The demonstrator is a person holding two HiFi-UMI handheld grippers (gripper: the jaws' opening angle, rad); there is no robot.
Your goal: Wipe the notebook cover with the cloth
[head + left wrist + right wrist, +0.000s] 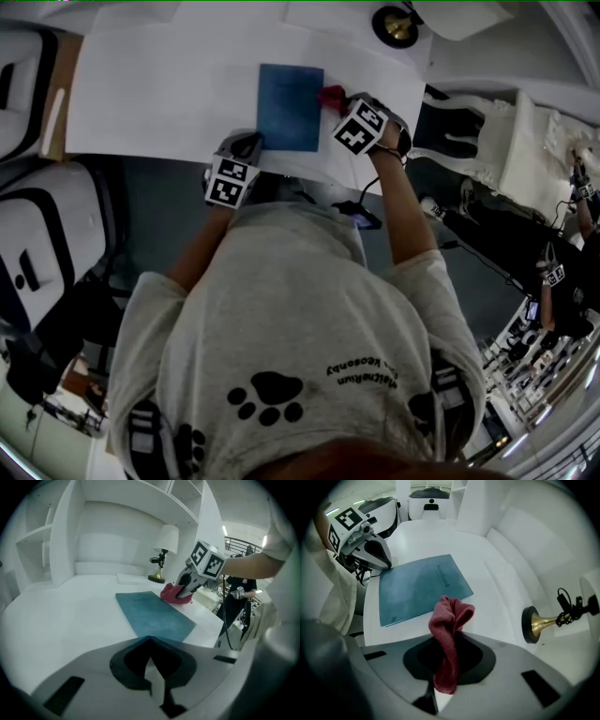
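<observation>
A blue notebook [291, 106] [154, 616] [419, 590] lies flat on the white table [159, 94]. My left gripper [246, 150] [150, 644] is shut, its tips resting on the notebook's near left corner; the same gripper shows in the right gripper view [382, 559]. My right gripper [349, 111] [445, 665] is shut on a red cloth [450, 625] [331, 96] [174, 594]. The bunched cloth sits at the notebook's right edge, just off the cover towards the far corner.
A lamp with a brass base [397, 25] [536, 625] [161, 571] stands at the far right of the table. White shelving [61, 536] rises behind. White seats [37, 234] stand at the left; other people [562, 281] work at the right.
</observation>
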